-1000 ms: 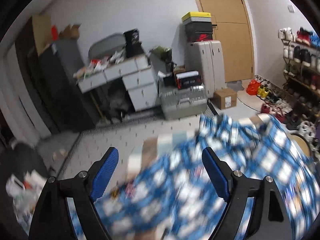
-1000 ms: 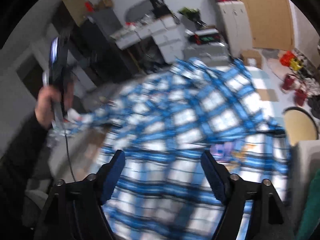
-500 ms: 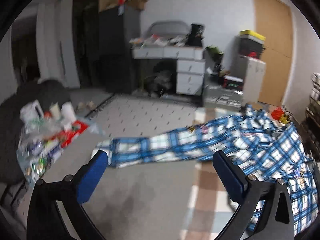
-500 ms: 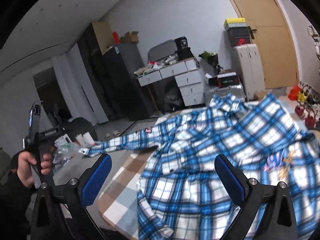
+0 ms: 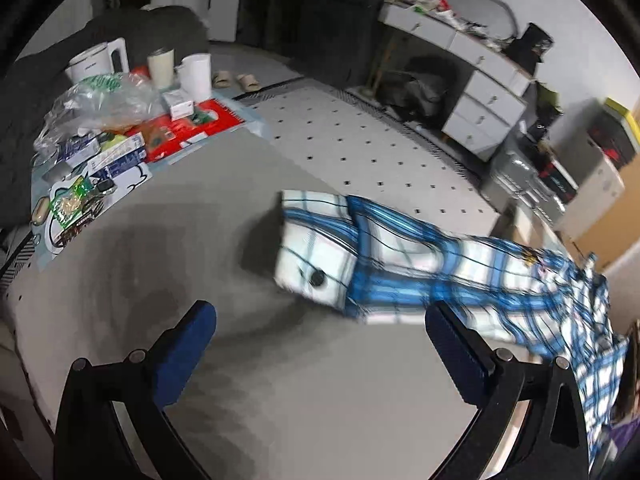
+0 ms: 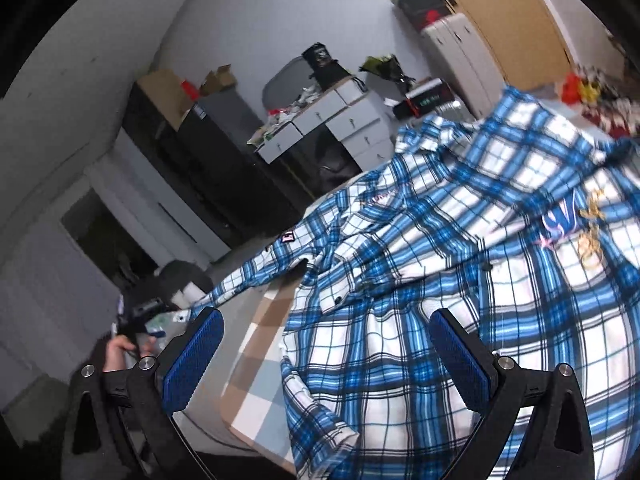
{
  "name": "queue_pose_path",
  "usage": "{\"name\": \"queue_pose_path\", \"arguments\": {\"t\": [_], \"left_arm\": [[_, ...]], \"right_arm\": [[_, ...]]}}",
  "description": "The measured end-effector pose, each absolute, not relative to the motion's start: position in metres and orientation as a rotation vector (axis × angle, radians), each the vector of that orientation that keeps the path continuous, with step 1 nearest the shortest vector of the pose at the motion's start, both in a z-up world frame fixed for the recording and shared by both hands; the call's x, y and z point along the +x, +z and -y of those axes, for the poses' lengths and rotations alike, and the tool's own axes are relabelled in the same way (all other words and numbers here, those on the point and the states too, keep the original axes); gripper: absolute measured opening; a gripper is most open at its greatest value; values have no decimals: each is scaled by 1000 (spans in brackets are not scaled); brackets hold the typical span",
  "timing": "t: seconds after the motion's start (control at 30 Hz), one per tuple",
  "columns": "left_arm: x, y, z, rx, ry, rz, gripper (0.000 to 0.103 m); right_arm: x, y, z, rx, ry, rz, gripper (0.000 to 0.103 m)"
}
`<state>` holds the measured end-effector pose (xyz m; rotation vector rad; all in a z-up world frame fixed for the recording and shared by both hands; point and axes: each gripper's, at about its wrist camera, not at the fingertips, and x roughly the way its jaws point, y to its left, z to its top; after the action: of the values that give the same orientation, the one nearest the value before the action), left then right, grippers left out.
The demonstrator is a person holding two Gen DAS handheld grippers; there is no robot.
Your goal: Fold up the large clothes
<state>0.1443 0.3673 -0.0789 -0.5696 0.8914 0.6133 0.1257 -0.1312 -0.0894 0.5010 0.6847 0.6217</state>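
Left wrist | plastic bag holds packets | plaid shirt ungripped | both jaws wide

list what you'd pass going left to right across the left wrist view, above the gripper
white kettle → clear plastic bag → white cup → slippers → shirt cuff → white drawer desk

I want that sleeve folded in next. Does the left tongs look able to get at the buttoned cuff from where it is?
Probably yes. The left tongs are open and empty, the cuff lies flat on bare grey table just ahead of them, and nothing sits between.
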Motion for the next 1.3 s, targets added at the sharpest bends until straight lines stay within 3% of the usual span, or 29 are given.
{"name": "queue_pose_path", "arguments": {"t": [0.3,0.37,0.4,0.43,0.47,0.53,0.57,0.97,1.3], "left_arm": [[170,-97,-376,-584,625,-919,98],[164,-97,-384,-577,646,-908,92],[165,-97,-386,-568,661,-905,80],[165,-98,-388,-562,668,-912,62],[164,-100,-391,-568,658,-919,51],[160,-104,-394,-590,636,-954,5],[155,-104,-397,-600,622,-955,1],[141,-47,-386,-544,644,-793,1],[164,86,-319,-417,503,-525,1]], "right_arm": [[127,-92,127,496,632,-702,103],[128,-93,126,509,635,-709,103],[128,-94,126,509,632,-710,103],[128,-94,126,510,630,-711,103],[129,-94,127,510,628,-712,103],[130,-95,127,514,621,-715,103],[130,-96,128,518,618,-718,103],[131,-96,142,587,604,-714,103],[128,-91,140,581,622,-710,103]]}}
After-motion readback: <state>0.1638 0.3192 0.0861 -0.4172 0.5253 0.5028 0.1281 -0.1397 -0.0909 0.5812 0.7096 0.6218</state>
